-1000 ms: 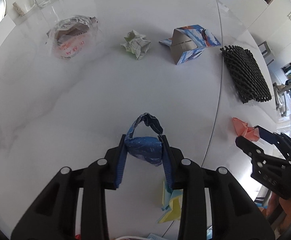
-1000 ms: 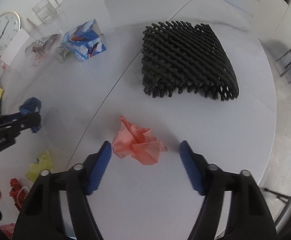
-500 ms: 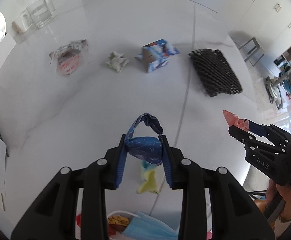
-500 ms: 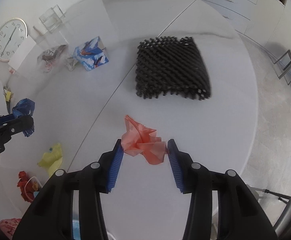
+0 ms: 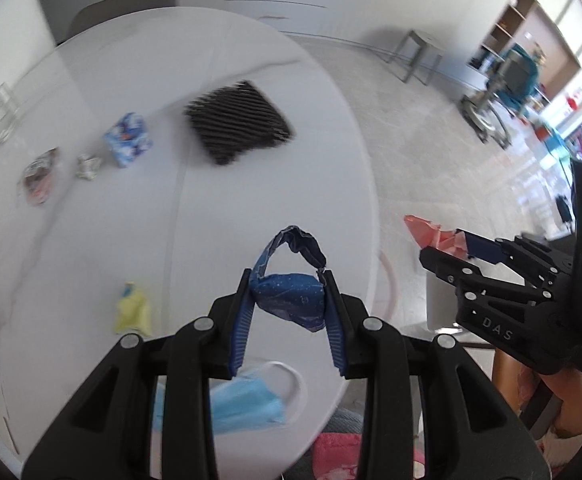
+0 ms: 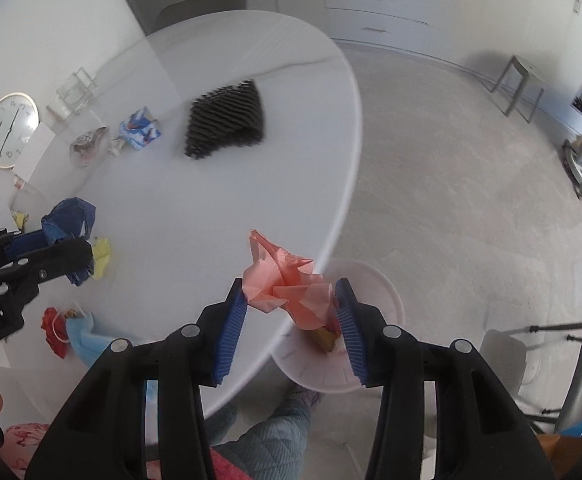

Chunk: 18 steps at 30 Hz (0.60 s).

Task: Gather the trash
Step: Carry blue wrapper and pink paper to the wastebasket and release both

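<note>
Trash rides in both tongs: right tongs [image 6: 291, 304] pinching pink paper [image 6: 287, 294], left tongs [image 5: 287, 300] pinching blue wrapper [image 5: 289, 300]. Centre each over the white bin [image 6: 375, 376] before releasing

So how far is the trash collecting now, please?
Midway. The bin below the table edge already holds some scraps. In hand: the right gripper grips pink paper, the left gripper a blue wrapper. Left: yellow scrap, face mask, carton, black mesh.
</note>
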Motion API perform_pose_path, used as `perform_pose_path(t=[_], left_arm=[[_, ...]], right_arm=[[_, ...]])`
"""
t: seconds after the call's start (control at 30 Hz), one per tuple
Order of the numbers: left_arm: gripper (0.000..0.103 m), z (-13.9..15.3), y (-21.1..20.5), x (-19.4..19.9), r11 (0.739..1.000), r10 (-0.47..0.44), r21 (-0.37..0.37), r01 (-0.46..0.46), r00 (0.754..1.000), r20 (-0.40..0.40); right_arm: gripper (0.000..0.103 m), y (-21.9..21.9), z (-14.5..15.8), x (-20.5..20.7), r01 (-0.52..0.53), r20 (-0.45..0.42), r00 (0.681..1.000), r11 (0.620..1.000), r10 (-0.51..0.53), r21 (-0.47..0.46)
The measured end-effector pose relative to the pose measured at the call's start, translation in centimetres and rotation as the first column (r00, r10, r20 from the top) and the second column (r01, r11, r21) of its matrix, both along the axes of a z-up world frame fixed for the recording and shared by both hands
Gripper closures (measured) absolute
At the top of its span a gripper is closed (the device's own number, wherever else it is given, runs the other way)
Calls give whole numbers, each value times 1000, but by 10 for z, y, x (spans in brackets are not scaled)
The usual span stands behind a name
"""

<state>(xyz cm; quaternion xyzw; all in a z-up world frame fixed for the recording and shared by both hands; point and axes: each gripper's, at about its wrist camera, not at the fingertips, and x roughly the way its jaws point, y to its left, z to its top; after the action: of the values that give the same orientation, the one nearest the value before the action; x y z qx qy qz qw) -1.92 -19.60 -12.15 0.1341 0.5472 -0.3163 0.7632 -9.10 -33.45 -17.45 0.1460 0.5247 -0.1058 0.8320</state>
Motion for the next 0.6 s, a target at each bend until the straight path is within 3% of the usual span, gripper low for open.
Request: perform_pose_path(t=[0.27, 0.6], left_arm=[[70, -24, -78, -59, 989, -150, -1, 150, 987, -52], [70, -77, -133, -72, 980, -178, 69, 188, 975, -134]], right_arm=[[57, -55, -3, -63, 101, -31, 994, 995, -102, -15], [57, -91, -20, -86, 128, -70, 989, 992, -128, -12]])
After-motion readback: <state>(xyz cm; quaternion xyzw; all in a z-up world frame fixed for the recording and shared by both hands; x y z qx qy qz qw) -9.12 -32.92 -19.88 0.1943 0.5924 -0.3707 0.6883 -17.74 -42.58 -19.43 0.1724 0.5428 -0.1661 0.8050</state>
